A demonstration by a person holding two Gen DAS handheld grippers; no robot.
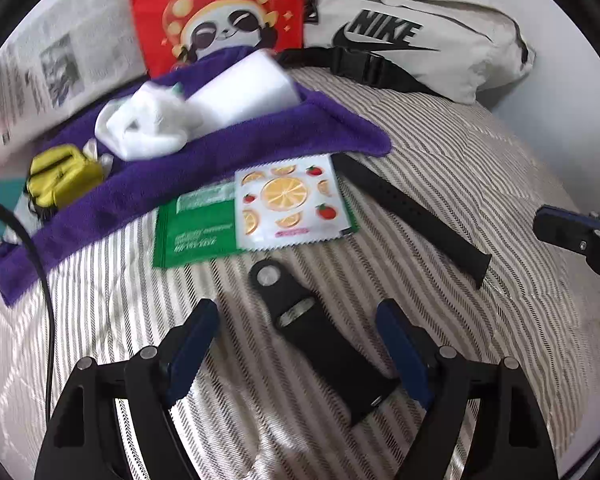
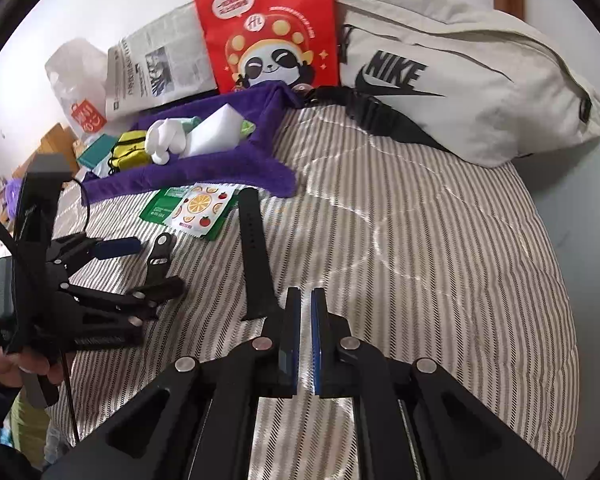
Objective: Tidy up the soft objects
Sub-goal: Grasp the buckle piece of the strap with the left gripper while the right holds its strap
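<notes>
From the left wrist, the left gripper (image 1: 296,320) tilts steeply down over the striped quilt (image 1: 480,200), jaws spread wide either side of the short strap (image 1: 320,344), which lies flat, untouched. The long strap (image 1: 412,216) lies just beyond, beside the sachets (image 1: 256,212) and purple towel (image 1: 228,148). From the right wrist, the right gripper (image 2: 305,296) angles down above bare quilt, jaws together and empty, the long strap's end just left of it; a hand (image 2: 4,356) holds the left gripper.

Home bedroom, striped quilted bed (image 2: 420,240)
</notes>
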